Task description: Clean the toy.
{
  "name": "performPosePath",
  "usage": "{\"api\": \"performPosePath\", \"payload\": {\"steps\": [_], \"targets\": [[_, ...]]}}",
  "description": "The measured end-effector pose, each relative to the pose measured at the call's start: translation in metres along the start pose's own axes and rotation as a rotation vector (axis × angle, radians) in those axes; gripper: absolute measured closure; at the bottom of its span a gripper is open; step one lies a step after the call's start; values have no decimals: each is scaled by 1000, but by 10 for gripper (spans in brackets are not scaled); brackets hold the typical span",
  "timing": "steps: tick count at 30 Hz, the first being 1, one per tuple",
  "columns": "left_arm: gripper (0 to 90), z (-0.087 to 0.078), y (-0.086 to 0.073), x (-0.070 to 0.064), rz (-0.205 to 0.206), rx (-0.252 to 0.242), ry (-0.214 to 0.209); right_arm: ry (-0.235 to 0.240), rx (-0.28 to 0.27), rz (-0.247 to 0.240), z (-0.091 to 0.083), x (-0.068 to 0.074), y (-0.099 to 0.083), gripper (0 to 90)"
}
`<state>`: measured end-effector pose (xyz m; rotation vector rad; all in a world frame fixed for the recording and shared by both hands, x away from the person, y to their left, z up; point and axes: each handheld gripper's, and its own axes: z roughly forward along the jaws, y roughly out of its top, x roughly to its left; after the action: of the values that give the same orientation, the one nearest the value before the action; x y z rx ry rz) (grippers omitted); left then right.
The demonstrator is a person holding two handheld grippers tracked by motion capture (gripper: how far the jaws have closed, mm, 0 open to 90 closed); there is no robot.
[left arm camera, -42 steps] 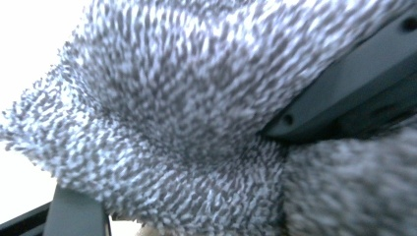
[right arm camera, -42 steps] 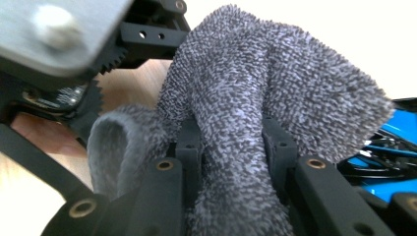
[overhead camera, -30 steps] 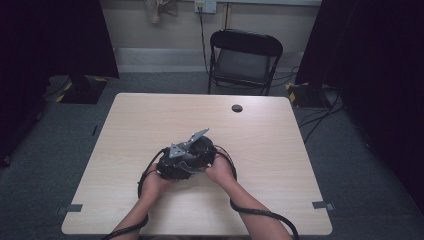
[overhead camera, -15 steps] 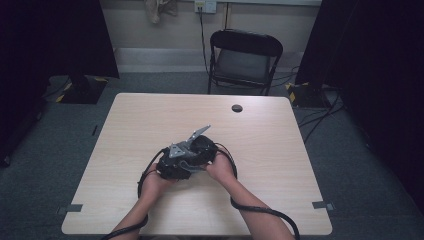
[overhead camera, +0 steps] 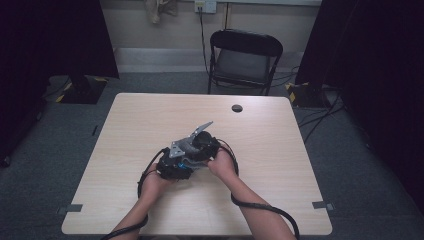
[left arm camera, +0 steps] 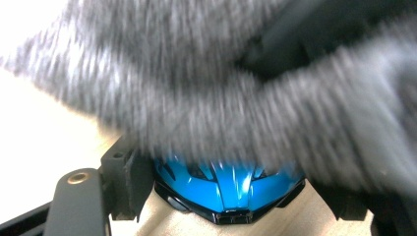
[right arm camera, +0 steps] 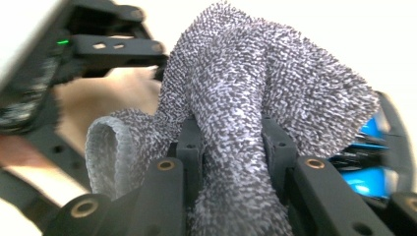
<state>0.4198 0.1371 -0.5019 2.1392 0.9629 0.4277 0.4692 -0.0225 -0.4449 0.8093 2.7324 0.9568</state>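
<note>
Presently the pale wood-grain rectangular table (overhead camera: 130,150) carries both tools near its middle, just in front of the person. No container shows, and no brand, label or writing can be read. The grey knitted terry cloth (right arm camera: 255,113) is bunched and pinched between the jaws of the right gripper (right arm camera: 231,142), which stand narrowly apart, closed on the fabric. The cloth drapes over a glossy blue and black plastic object (left arm camera: 226,189) that sits between the jaws of the left gripper (left arm camera: 226,196); whether those jaws press it, I cannot tell. A small round black disc (overhead camera: 237,108) lies well apart toward the far edge. Against the frame of a second ago, hands, grippers and disc keep the same places.
</note>
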Motion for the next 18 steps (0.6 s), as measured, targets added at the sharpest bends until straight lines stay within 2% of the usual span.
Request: {"api": "performPosePath", "payload": {"steps": [5, 7, 14, 18], "targets": [[256, 0, 0, 0, -1, -1, -1, -17, -11, 46, -4, -18, -3, 679], [256, 0, 0, 0, -1, -1, -1, -8, -19, 70, -4, -22, -4, 678], [256, 0, 0, 0, -2, -1, 0, -51, -15, 67, -1, -23, -1, 674], [256, 0, 0, 0, -1, -1, 0, -68, -23, 94, -1, -29, -2, 673]]}}
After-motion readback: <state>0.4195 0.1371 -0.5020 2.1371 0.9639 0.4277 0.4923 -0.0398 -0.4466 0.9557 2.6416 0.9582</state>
